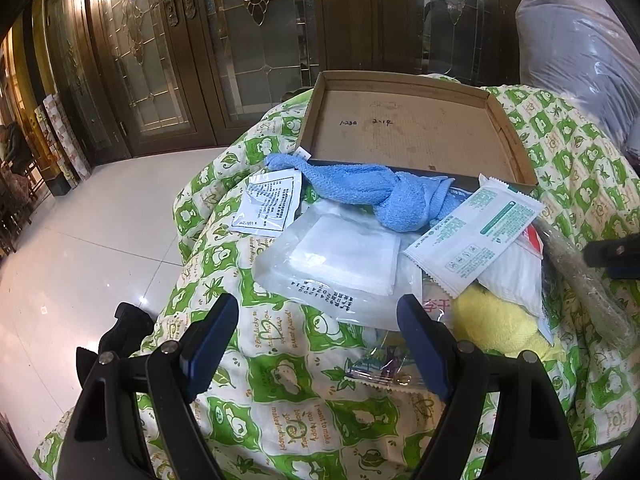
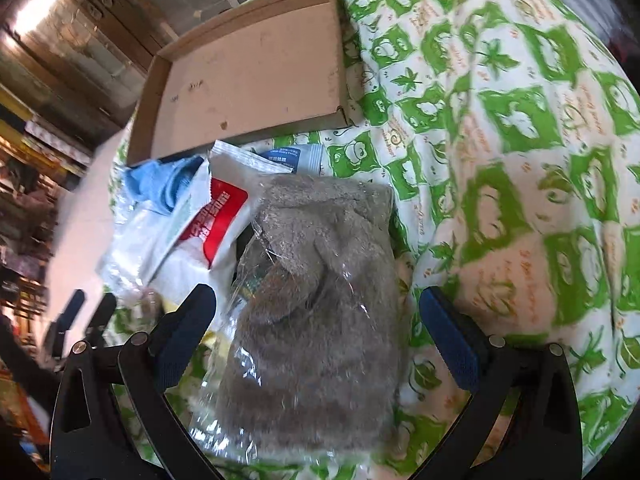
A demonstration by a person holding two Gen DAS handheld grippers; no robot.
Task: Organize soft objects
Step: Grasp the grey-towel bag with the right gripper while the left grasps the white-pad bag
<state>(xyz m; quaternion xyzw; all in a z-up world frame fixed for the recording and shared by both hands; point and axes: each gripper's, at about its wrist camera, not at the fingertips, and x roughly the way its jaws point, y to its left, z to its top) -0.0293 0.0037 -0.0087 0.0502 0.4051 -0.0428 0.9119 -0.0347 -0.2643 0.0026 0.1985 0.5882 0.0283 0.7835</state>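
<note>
A shallow cardboard tray point(image 1: 408, 132) point(image 2: 248, 60) lies empty on a green-and-white quilt point(image 1: 280, 420). In front of it sits a heap: a blue towel point(image 1: 372, 192) point(image 2: 160, 184), a clear bag of white gauze point(image 1: 340, 264), a white-green wipe packet point(image 1: 476, 232), a red-and-white packet point(image 2: 216, 220) and a yellow soft item point(image 1: 492, 320). My left gripper point(image 1: 318, 304) is open just short of the gauze bag. My right gripper point(image 2: 318, 298) is open, and a brown fuzzy cloth in clear plastic point(image 2: 320, 300) lies between its fingers without being squeezed.
A small white printed sachet point(image 1: 268, 204) lies left of the towel. The quilt drops to a pale tiled floor point(image 1: 80, 240) on the left. Wooden glass doors point(image 1: 240, 40) stand behind. A grey bundle in plastic point(image 1: 580, 60) rises at the far right.
</note>
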